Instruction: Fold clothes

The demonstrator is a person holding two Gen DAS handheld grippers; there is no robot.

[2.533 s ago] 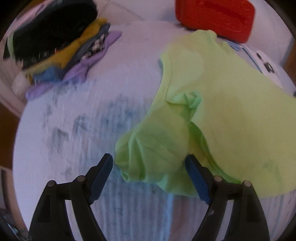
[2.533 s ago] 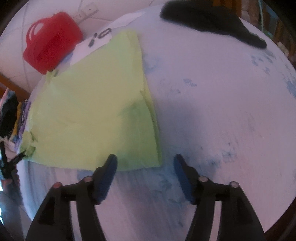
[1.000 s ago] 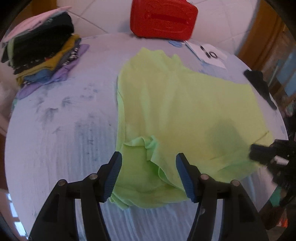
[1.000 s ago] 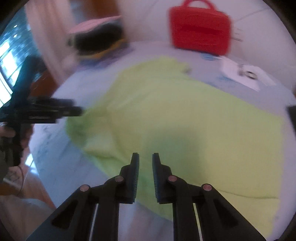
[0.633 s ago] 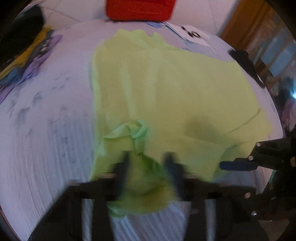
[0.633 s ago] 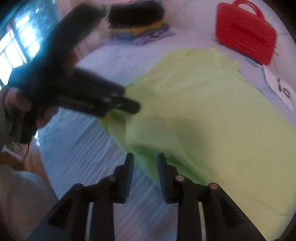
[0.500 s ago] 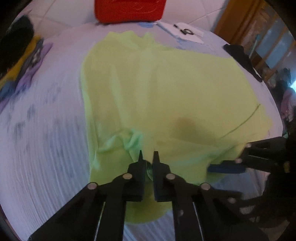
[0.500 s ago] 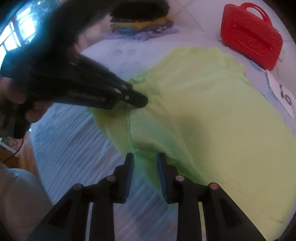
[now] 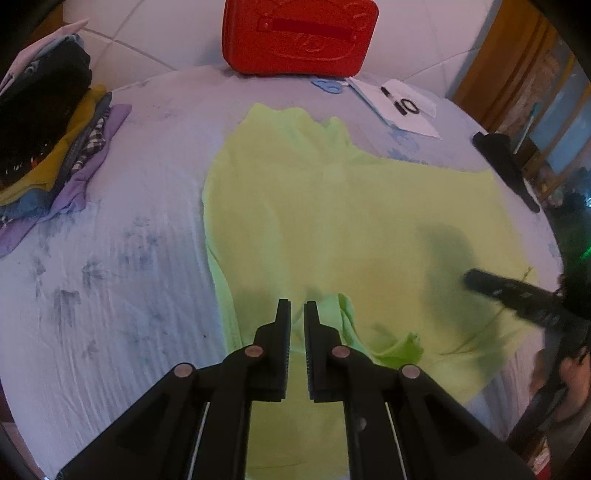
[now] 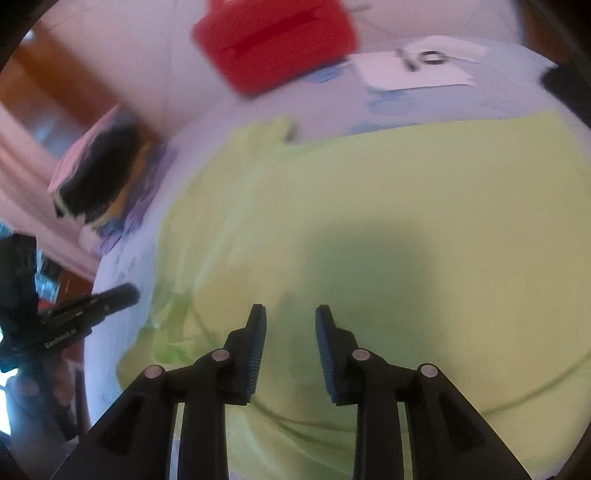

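A lime-green cotton T-shirt (image 9: 332,221) lies spread mid-frame on the white cloth-covered counter (image 9: 110,288). The left tool (image 9: 297,314), nearly pressed together, hovers above its bunched sleeve; the right tool (image 10: 290,321) hangs spread over the body. Folding has apparently just begun; next, pinch the sleeve.

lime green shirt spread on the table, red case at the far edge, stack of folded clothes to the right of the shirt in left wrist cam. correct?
Not quite: the stack of folded clothes sits to the left of the lime green shirt, not the right, as the left wrist view shows. The shirt is spread on the table, and the red case stands at the far edge.
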